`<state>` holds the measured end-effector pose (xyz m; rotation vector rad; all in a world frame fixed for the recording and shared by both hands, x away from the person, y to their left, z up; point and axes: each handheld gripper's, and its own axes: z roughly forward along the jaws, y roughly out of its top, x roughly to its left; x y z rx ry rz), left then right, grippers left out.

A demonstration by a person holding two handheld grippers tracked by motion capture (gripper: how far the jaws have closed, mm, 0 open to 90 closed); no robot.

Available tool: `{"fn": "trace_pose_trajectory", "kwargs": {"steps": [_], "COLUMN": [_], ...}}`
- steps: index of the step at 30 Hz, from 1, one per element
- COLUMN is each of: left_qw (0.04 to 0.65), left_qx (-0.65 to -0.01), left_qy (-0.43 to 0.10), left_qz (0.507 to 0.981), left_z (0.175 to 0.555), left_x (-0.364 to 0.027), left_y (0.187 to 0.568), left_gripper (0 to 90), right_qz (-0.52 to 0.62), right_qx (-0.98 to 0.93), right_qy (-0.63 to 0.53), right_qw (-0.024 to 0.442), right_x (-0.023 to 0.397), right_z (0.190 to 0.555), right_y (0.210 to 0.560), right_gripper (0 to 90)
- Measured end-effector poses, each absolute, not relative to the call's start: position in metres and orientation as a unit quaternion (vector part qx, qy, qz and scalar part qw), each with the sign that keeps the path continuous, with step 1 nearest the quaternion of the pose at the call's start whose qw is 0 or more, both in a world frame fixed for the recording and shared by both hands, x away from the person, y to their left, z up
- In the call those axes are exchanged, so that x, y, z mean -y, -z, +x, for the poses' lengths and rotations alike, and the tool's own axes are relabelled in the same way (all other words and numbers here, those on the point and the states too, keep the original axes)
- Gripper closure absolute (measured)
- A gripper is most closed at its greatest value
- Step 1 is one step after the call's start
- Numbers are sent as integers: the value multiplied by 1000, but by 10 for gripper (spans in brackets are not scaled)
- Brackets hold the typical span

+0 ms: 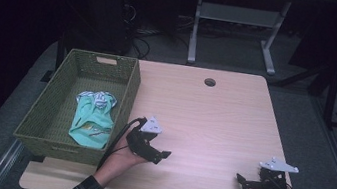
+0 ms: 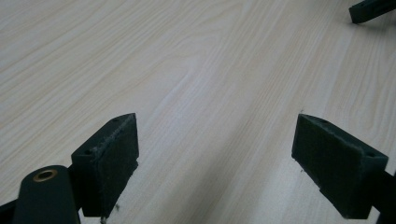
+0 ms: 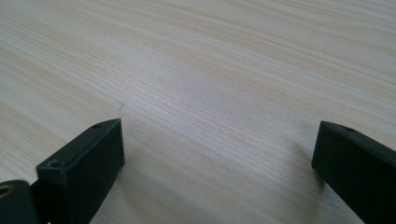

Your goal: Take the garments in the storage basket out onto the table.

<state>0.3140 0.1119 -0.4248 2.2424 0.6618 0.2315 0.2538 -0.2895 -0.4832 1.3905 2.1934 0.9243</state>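
Observation:
My left gripper (image 1: pixel 163 155) rests low over the light wooden table (image 1: pixel 213 116), just right of the green woven basket (image 1: pixel 128 93), jaws pointing right. In the left gripper view my left gripper (image 2: pixel 215 158) stands open with bare wood between the pads. My right gripper (image 1: pixel 241 180) sits near the table's front right, jaws pointing left; in the right gripper view my right gripper (image 3: pixel 217 163) is open and holds nothing. A teal garment (image 1: pixel 93 118) with a white patterned edge lies crumpled inside the basket. A black jaw tip of the right gripper (image 2: pixel 371 10) shows at the top right of the left gripper view.
The basket stands on the table's left edge. A round cable hole (image 1: pixel 210 82) sits near the far edge. Beyond the table stands a white-legged desk frame (image 1: pixel 237 29) on a dark floor with cables.

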Motion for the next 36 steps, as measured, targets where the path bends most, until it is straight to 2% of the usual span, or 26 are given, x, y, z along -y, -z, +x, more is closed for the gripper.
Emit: {"fn": "trace_pose_trajectory", "kwargs": {"steps": [36], "left_qw": [396], "left_qx": [-251], "left_qy": [-72], "left_qz": [880], "left_z": [321], "left_x": [-114], "left_y": [387], "left_gripper": [141], "right_qz": [494], "right_qx": [-782], "right_qy": [-329], "right_qw": [191], "right_x": [290], "right_z": [254], "right_y": [483], "right_gripper": [20]}}
